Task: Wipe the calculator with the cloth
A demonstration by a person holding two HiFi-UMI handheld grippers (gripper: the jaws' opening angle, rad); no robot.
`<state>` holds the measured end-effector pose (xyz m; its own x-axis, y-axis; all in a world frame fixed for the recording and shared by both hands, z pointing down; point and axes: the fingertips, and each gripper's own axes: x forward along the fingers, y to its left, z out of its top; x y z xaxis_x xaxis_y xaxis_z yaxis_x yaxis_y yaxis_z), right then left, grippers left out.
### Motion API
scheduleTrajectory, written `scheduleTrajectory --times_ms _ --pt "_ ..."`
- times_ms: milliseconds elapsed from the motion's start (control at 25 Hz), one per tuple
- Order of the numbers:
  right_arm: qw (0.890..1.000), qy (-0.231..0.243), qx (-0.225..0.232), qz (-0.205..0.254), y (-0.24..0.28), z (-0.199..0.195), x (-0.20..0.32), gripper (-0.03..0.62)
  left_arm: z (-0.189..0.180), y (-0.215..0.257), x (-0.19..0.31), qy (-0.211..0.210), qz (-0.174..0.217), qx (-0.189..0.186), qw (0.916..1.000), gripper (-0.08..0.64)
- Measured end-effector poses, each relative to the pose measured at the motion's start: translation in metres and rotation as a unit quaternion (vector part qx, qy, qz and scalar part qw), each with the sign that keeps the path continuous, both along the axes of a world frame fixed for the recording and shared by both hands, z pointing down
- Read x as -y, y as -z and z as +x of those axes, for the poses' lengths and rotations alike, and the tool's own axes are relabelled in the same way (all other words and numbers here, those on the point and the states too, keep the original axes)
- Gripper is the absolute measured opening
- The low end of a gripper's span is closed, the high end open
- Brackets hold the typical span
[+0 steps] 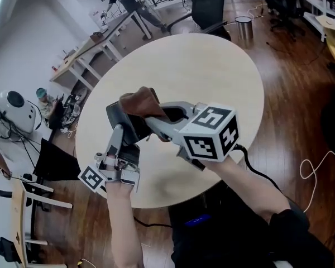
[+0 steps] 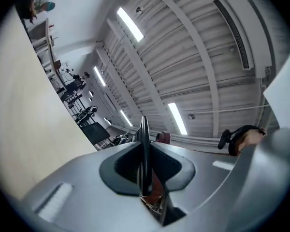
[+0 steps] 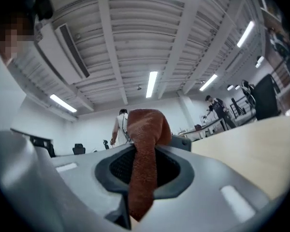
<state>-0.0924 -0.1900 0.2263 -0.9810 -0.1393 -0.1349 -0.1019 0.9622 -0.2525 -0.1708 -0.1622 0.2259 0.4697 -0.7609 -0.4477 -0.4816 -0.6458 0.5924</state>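
Note:
Above the round table, my left gripper point(image 1: 124, 134) is shut on a dark, flat calculator point(image 1: 121, 120). In the left gripper view the calculator point(image 2: 144, 149) stands edge-on as a thin dark slab, pinched between the jaws of that gripper point(image 2: 145, 180). My right gripper point(image 1: 152, 118), the one with the marker cube, is shut on a brown cloth point(image 1: 139, 101). The cloth lies against the calculator's upper edge. In the right gripper view the cloth point(image 3: 145, 144) hangs up and out from between the jaws of the right gripper point(image 3: 141, 180). A bit of the cloth point(image 2: 163, 137) peeks from behind the calculator.
The pale round table point(image 1: 212, 77) lies below both grippers. Beyond it stand an office chair point(image 1: 207, 7) and a metal bin point(image 1: 244, 27) on wooden floor. A long desk point(image 1: 100, 41) with a person beside it runs along the back left.

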Motion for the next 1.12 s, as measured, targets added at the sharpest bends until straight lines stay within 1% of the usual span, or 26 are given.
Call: scheduleTrajectory --times_ms 80,120,160,280,440,520,600,720,800,880,960,1040,1120 --pt "0.998 -0.006 -0.026 0.055 0.004 -0.014 -0.016 0.067 0.006 0.000 -0.010 -0.006 0.013 -0.010 0.9998 0.058" --pt "0.997 -0.011 -0.034 0.069 0.001 -0.016 -0.019 0.067 0.007 -0.001 -0.016 -0.009 0.021 -0.018 0.9996 0.060" --pt "0.997 -0.018 -0.037 0.070 -0.004 -0.016 -0.019 0.067 0.006 -0.002 -0.024 -0.012 0.030 -0.028 0.9991 0.060" --pt "0.998 -0.041 -0.046 0.035 -0.018 -0.011 0.001 0.067 -0.001 0.002 -0.038 -0.018 0.051 -0.053 0.9971 0.060" --pt "0.993 -0.090 -0.075 -0.016 -0.039 0.000 0.045 0.067 -0.015 0.001 -0.043 -0.005 0.057 -0.071 0.9958 0.061" --pt "0.993 -0.098 -0.067 -0.027 -0.034 0.007 0.047 0.067 -0.018 0.001 -0.045 -0.005 0.061 -0.081 0.9949 0.058" --pt "0.996 -0.083 -0.044 -0.010 -0.010 0.008 0.031 0.067 -0.016 0.005 -0.043 -0.005 0.063 -0.076 0.9951 0.058" --pt "0.998 -0.046 -0.020 0.048 0.027 0.000 -0.008 0.067 -0.003 0.006 -0.039 -0.010 0.067 -0.067 0.9954 0.059" --pt "0.996 -0.031 -0.025 0.083 0.036 -0.010 -0.029 0.067 0.004 0.006 -0.042 -0.016 0.071 -0.068 0.9950 0.060" --pt "0.994 -0.035 -0.036 0.102 0.035 -0.012 -0.032 0.067 0.009 0.006 -0.045 -0.020 0.076 -0.075 0.9941 0.061" --pt "0.994 -0.053 -0.040 0.088 0.028 -0.004 -0.016 0.067 0.011 0.007 -0.049 -0.025 0.083 -0.079 0.9931 0.061" --pt "0.995 -0.070 -0.043 0.056 0.017 0.004 0.008 0.067 0.010 0.006 -0.053 -0.025 0.088 -0.078 0.9927 0.064" --pt "0.996 -0.080 -0.044 0.022 0.004 0.011 0.027 0.067 0.007 0.003 -0.052 -0.020 0.085 -0.079 0.9931 0.067"
